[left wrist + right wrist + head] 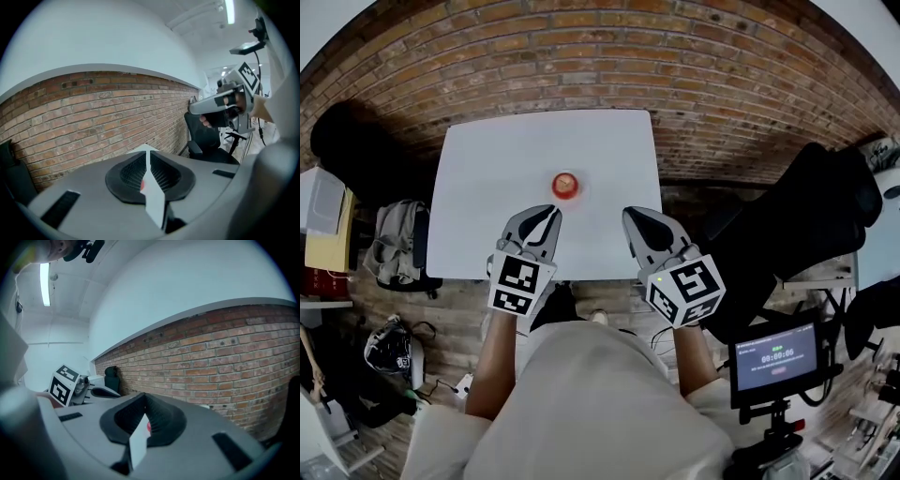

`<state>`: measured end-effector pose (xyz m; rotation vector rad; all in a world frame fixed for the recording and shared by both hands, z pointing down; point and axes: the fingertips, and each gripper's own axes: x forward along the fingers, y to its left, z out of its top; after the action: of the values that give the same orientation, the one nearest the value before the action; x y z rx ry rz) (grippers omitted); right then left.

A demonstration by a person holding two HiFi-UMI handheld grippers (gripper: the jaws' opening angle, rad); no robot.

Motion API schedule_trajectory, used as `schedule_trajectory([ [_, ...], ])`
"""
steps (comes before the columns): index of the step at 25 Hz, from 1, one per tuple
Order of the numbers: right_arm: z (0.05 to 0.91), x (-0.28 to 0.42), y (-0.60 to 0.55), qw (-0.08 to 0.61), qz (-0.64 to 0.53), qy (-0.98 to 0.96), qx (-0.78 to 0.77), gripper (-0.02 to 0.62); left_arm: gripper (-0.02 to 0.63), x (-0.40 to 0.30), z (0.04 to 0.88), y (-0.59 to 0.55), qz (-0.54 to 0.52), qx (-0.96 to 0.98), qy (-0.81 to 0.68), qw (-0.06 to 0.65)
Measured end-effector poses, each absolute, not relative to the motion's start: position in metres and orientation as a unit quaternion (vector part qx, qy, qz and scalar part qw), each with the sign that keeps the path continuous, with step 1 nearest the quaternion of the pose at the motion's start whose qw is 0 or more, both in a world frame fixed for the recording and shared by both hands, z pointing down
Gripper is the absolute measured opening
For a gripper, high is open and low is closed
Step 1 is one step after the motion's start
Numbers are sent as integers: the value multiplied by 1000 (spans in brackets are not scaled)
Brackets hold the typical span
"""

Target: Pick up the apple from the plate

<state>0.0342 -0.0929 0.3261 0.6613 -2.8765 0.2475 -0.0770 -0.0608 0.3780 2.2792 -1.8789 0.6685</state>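
Observation:
A red apple (566, 184) sits on a small plate (554, 190) near the middle of the white table (506, 159). My left gripper (551, 212) hovers just in front of it, slightly to its left, jaws shut with nothing between them. My right gripper (631, 217) is to the apple's right, over the table's front part, also shut and empty. In the left gripper view only a red sliver of the apple (142, 185) shows through the slit of the left gripper (147, 150). The right gripper view shows the same sliver of apple (149, 426) past the right gripper (142, 395).
A black office chair (811, 211) stands right of the table and a grey backpack (394, 242) lies on the floor at its left. A small monitor on a stand (776, 359) is at lower right. A brick wall (694, 75) lies beyond the table.

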Motion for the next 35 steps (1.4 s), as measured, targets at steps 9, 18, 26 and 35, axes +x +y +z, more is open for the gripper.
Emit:
schedule_trajectory([
  [9,336,18,-133,105,101,-957,250,2,75,-90,404,-104,246,776,-574,85],
  [18,352,12,-161,121,120,-946,274,2,123,-99,426,-128,264,793,-538,107],
  [26,371,2,-170,135,133,-941,281,2,154,-112,454,-139,287,796,-519,119],
  [35,382,-15,-169,152,144,-939,274,2,175,-120,477,-145,300,800,-501,137],
])
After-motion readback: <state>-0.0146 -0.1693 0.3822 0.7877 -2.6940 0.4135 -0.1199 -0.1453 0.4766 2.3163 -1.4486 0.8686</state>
